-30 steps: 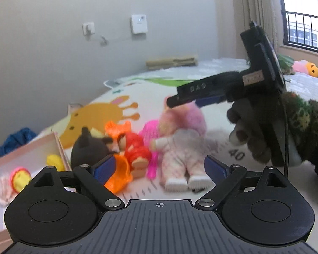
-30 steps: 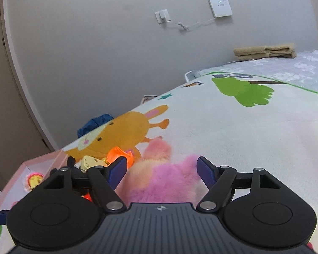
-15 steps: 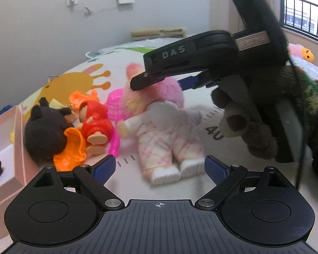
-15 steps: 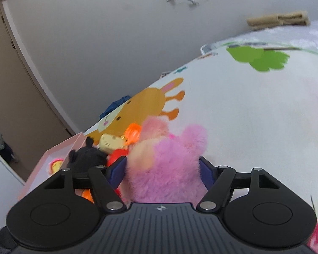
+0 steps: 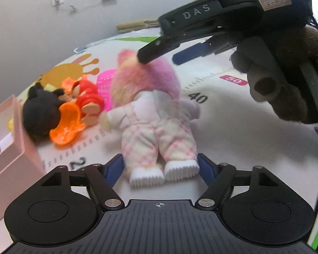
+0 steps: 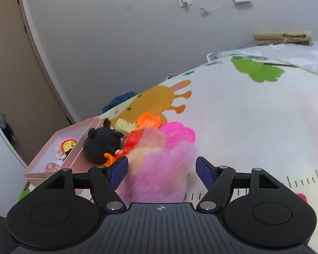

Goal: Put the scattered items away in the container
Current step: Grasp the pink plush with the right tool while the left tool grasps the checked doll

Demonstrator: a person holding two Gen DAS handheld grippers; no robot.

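Left claw [image 5: 160, 166] is spread wide, its 2 fingers flanking the feet of the pink-haired doll [image 5: 156, 114] lying on the play mat [image 5: 233, 131]. Right claw [image 6: 161, 169], also wide, straddles the doll's blurred head, possibly touching. Pink box [image 6: 74, 146] sits left of both.

The plush doll [image 5: 156, 124] is lying on the play mat [image 5: 233, 114], feet toward the left gripper [image 5: 160, 168], whose open fingers are flanking its legs. The right gripper [image 6: 161, 170] is sitting at the doll's head, fingers spread on either side. Left of the doll, a small doll [image 5: 89, 101], a scoop [image 5: 65, 127] and a dark plush toy [image 5: 41, 112] are crowding together, touching. Behind them a basket [image 5: 105, 82] is lying. Further left the box [image 5: 14, 148] is standing, with small toys [image 6: 65, 146] lying inside.
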